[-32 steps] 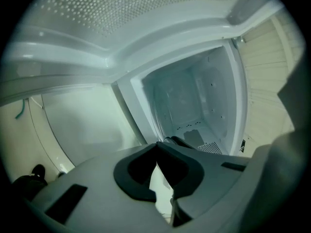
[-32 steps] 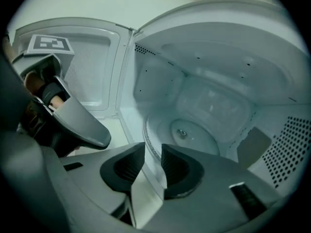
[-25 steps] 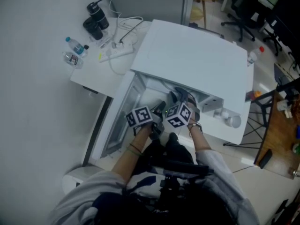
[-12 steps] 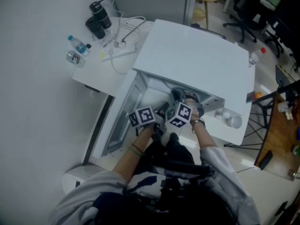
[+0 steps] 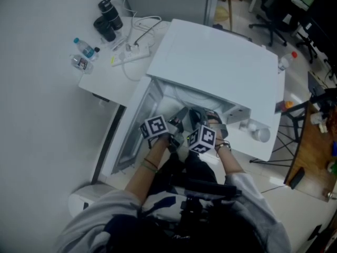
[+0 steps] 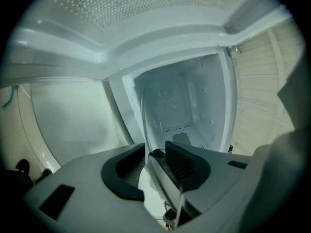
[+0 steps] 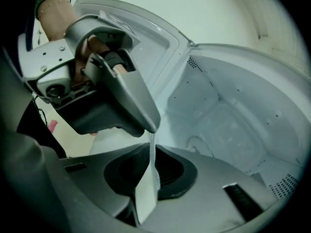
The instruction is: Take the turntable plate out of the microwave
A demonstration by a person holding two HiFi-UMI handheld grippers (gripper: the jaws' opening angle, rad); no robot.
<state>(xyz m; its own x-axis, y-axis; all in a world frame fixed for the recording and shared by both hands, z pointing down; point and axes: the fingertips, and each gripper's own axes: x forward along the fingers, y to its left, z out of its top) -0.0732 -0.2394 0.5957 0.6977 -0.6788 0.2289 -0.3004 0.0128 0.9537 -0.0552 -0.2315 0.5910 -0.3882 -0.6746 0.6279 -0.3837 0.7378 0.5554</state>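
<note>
The white microwave [image 5: 216, 62] stands on the white table [image 5: 102, 86], filling most of its right part, with its door [image 5: 129, 133] swung open over the table's near-left edge. Both tools are at the mouth of the open cavity. The glass turntable plate [image 7: 151, 171] stands on edge there, lifted off the cavity floor, with its rim running between the jaws of both tools.

The right tool [image 7: 151, 159] is clamped on the plate's rim; its jaws have just been closing, and the pads press the thin glass from both sides. The left tool [image 6: 149, 160] has just been opening its jaws. They now stand apart with the plate's curved rim between them, and a gap shows beside the glass.

At the table's far-left corner are a black flask [image 5: 109, 16], a water bottle [image 5: 85, 48] and a white power strip [image 5: 131, 57].
</note>
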